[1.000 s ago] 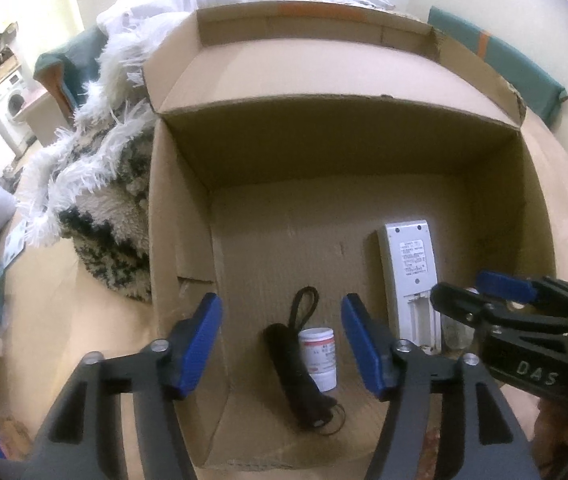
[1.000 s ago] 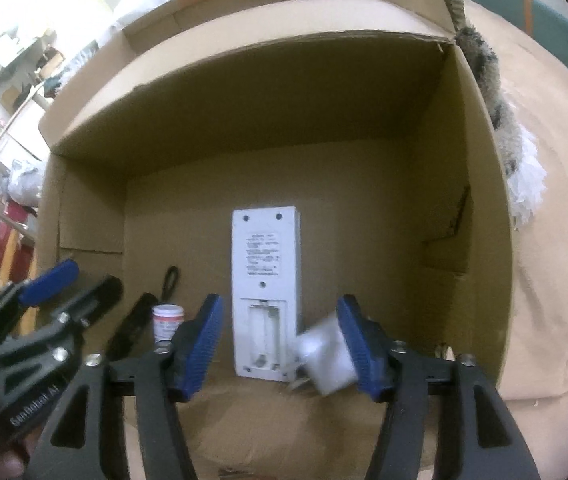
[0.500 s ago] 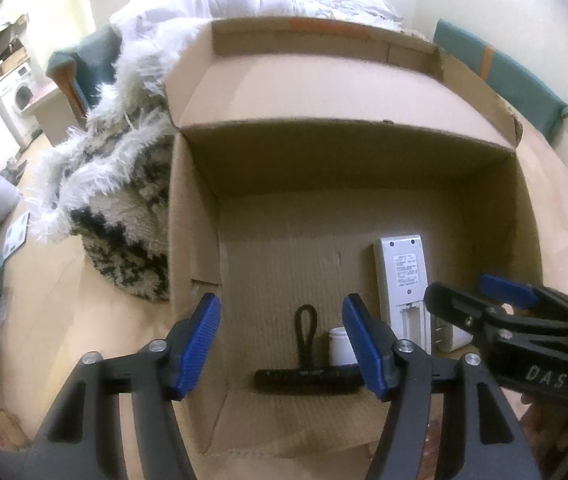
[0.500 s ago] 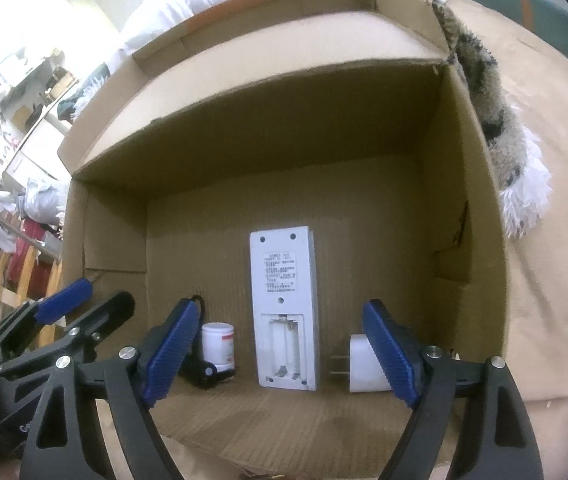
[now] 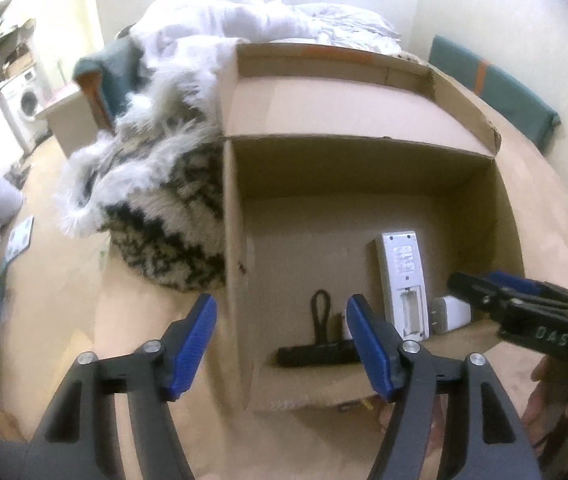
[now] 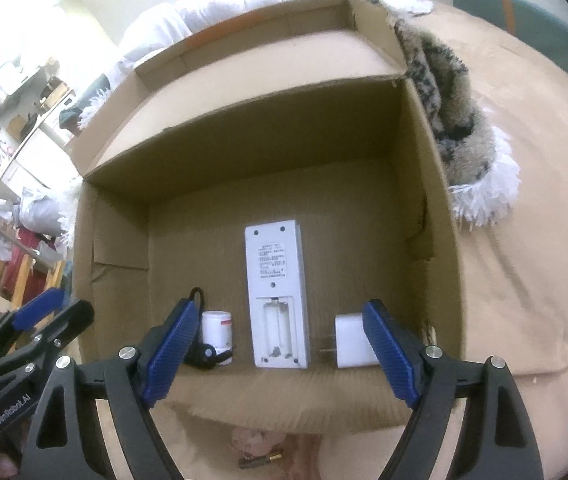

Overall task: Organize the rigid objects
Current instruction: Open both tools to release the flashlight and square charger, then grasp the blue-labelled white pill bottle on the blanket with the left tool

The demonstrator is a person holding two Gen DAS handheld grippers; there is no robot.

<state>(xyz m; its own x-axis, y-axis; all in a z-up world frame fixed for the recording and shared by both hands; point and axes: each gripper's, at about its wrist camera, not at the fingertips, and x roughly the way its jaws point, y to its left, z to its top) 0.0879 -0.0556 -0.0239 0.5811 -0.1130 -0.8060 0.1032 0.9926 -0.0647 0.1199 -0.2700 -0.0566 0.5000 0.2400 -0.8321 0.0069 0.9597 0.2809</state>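
With the remote [image 6: 274,292], charger [image 6: 350,340], small bottle [image 6: 217,330] and black tool [image 5: 316,354] lying in the cardboard box [image 6: 432,240], both grippers—left gripper [image 5: 280,350] opening, right gripper [image 6: 280,354] wide—are empty, so another loose item must be fetched next.

Left tool [image 5: 280,340]: black forked arms with triangular cut-outs, silver screw heads at lower frame, ribbed blue pads [image 5: 368,348] on finger ends. Right tool [image 6: 280,356]: same build, black arms, silver screws, blue ribbed pads [image 6: 390,354]. Right tool at right edge of left view shows white lettering; left tool at lower left of right view reads "GenRobot.AI".
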